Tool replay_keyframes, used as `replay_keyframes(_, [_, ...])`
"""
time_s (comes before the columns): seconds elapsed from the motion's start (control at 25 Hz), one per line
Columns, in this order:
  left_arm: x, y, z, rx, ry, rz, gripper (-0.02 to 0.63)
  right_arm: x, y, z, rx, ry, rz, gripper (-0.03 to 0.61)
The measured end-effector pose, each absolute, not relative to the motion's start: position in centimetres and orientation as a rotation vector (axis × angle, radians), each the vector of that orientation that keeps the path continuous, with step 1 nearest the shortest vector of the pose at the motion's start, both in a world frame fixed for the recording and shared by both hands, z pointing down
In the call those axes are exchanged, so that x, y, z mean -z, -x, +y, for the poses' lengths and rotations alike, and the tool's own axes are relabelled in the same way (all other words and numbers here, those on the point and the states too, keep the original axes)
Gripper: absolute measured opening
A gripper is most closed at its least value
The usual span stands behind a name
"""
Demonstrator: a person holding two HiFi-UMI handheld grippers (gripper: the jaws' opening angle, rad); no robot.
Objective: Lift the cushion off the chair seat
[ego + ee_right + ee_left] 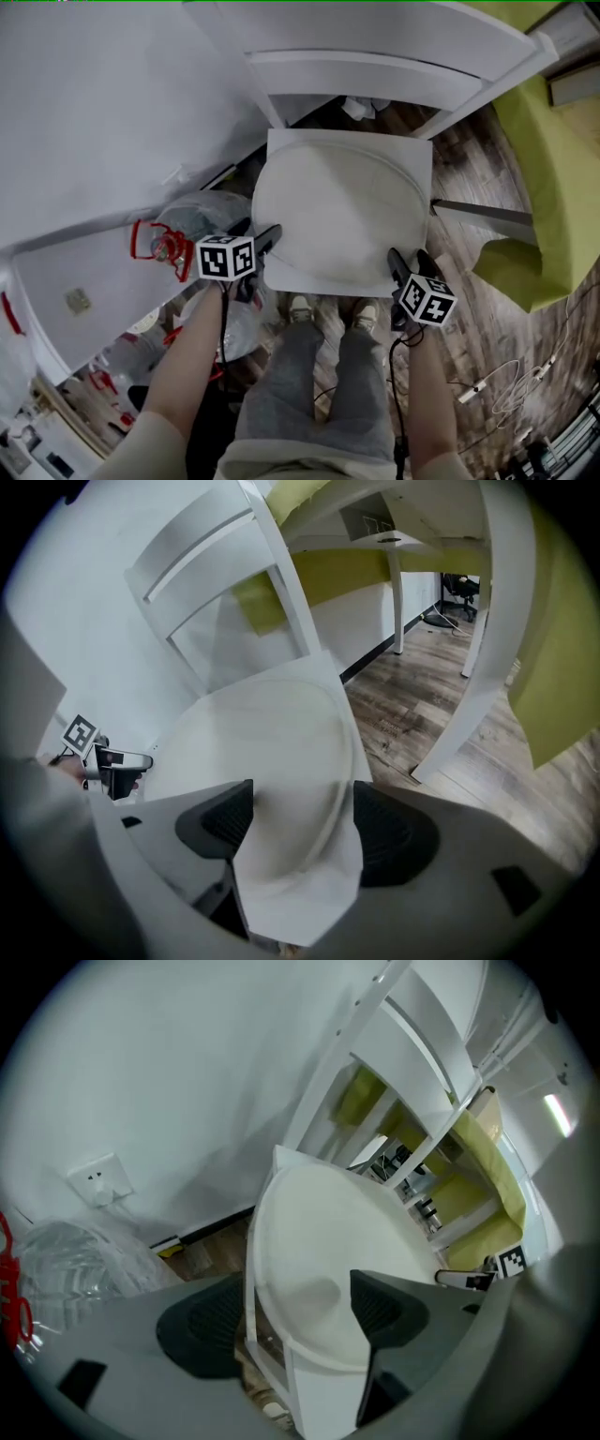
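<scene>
No words, numbers or brand names are showing legibly

Black-and-white square markers are the only signs appearing. They are sitting on the faces of the marker cube (226, 257) on the left gripper (259, 234) and of the second marker cube (427, 299) on the right gripper (410, 261). Each is showing a blocky black pattern inside a white border, carrying no letters or digits. One face of the second marker cube (511, 1260) is also showing small in the left gripper view, and one face of the marker cube (80, 731) is showing in the right gripper view
</scene>
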State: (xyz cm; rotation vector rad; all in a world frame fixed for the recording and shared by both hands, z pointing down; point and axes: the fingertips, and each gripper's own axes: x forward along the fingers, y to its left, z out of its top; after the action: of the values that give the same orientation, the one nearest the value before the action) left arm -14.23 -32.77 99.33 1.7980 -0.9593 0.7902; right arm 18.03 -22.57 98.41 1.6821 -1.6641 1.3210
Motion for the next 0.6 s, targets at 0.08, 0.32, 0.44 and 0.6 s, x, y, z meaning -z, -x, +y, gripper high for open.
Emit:
replay_keyframes(0.08, [-99.8, 13.8, -32.6, -0.773, -1.783, -0.942, 0.348, -98.5, -18.0, -22.4, -1.292, -1.707, -1.649, 0.341])
replay_keyframes(0.32, [-99.6, 13.4, -32.5, -0.824, -1.808, -0.962, 0.331, -98.6, -17.7, -22.7, -1.302, -1.754, -1.613, 0.273])
replay_keyframes(0.44, [-98.6, 13.3, -32.3, -0.867, -1.832, -0.974, 0.271, -97.8, -18.1, -22.8, -1.289, -1.824, -1.618, 0.169])
replay_keyframes(0.6, [-96.7, 13.1, -32.0, -0.846, -1.836, -1.009, 0.193, -96.0, -18.6, -23.0, -1.251, -1.821, -1.656, 0.099])
